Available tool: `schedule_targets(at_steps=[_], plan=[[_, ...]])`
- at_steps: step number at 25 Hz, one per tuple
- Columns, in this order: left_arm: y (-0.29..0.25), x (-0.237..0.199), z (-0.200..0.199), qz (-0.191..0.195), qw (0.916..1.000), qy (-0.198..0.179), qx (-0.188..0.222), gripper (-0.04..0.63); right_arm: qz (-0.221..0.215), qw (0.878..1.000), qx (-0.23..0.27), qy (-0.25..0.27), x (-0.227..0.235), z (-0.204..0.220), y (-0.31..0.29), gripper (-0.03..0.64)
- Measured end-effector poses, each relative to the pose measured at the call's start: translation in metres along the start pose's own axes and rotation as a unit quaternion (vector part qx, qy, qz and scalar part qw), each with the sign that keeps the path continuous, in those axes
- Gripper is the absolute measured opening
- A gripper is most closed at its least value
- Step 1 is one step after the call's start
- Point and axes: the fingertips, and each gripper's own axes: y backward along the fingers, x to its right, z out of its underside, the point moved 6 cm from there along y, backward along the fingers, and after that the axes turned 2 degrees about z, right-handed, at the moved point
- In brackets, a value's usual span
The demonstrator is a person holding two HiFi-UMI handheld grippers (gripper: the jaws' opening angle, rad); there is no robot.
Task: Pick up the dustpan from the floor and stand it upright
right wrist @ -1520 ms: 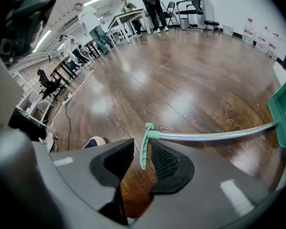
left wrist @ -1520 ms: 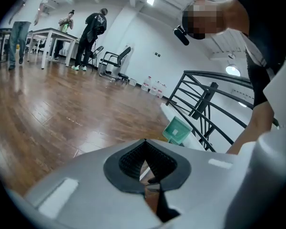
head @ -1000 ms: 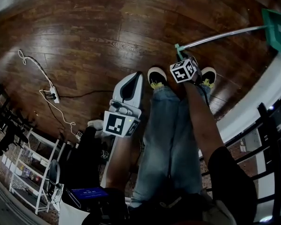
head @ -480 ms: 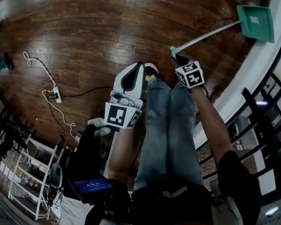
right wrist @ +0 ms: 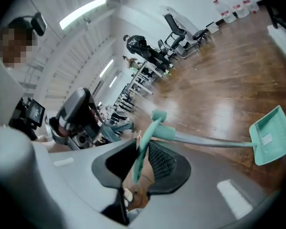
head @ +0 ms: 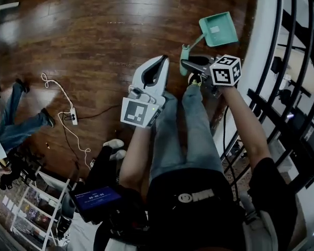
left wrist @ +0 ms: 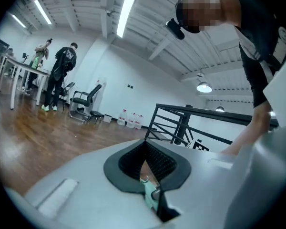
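The teal dustpan (head: 218, 29) hangs off the wood floor on its long metal handle (right wrist: 207, 141); its pan (right wrist: 271, 136) points away from me. My right gripper (head: 192, 63) is shut on the flat teal end of the handle (right wrist: 143, 157), just behind the teal grip (right wrist: 165, 132), and its jaws are opening around that end. My left gripper (head: 161, 61) is held beside it on the left, with its tips together and nothing between them. Through its gap I see a bit of the teal handle (left wrist: 148, 197).
A black railing (head: 288, 88) and a white ledge run along the right. A power strip with its cable (head: 72, 115) lies on the floor at left, near a person's legs (head: 21, 122). An office chair (left wrist: 83, 101) and standing people (left wrist: 62, 75) are further off.
Both grippers have risen. The dustpan has come up off the floor with the right gripper, and its pan has swung in closer to me.
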Motion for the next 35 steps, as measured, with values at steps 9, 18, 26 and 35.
schedule_targets(at_steps=[9,18,26,35], plan=[[-0.014,0.030,-0.040,0.017,0.9997,-0.014,0.006,0.017,-0.115,0.987,0.067,-0.090,-0.020,-0.022,0.042,0.084],[-0.036,0.038,-0.049,0.025,0.9992,-0.028,-0.011,0.017,-0.151,0.974,0.079,-0.151,0.014,-0.046,0.050,0.092],[-0.037,0.048,-0.065,0.018,0.9994,-0.029,-0.008,0.017,-0.171,0.976,0.090,-0.101,-0.003,-0.063,0.065,0.169],[-0.013,0.070,-0.089,0.022,0.9986,-0.048,0.004,0.017,0.000,0.981,0.143,0.131,-0.054,-0.073,0.101,0.003]])
